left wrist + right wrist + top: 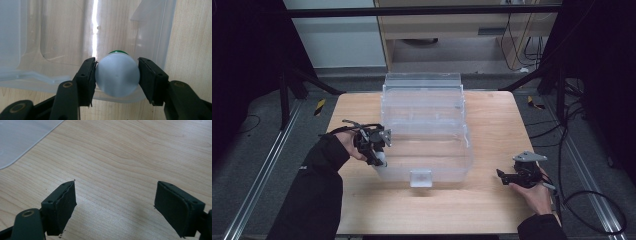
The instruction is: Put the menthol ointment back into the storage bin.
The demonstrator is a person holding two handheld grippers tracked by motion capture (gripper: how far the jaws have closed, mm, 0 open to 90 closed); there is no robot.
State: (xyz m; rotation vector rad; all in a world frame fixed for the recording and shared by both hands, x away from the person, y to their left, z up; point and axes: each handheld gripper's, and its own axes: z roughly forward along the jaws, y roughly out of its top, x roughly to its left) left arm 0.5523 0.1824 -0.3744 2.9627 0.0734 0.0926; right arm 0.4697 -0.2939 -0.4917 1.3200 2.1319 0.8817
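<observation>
The left tongs hold a small white bottle with a green cap, its round base facing the left gripper view and a pad pressed on each side of its body. They carry it over the near left corner of a clear plastic box that stands in the middle of the wooden bench; in the high view the left tongs sit at the box's left wall with the bottle pointing down toward its rim. The bottle looks light and stiff, probably thin plastic, with a smooth rounded wall that could slip or roll between flat pads, so the grip across the widest part of the body seems the sound one; squeezing near the cap or the very base would likely let it pivot. It does not look fragile, though a hard squeeze might dent it if it is empty. The box seems light too and may slide if knocked at the rim. The right tongs stand wide with nothing between them, hovering just above bare wood, and in the high view the right tongs rest low near the box's right front corner, apart from it
</observation>
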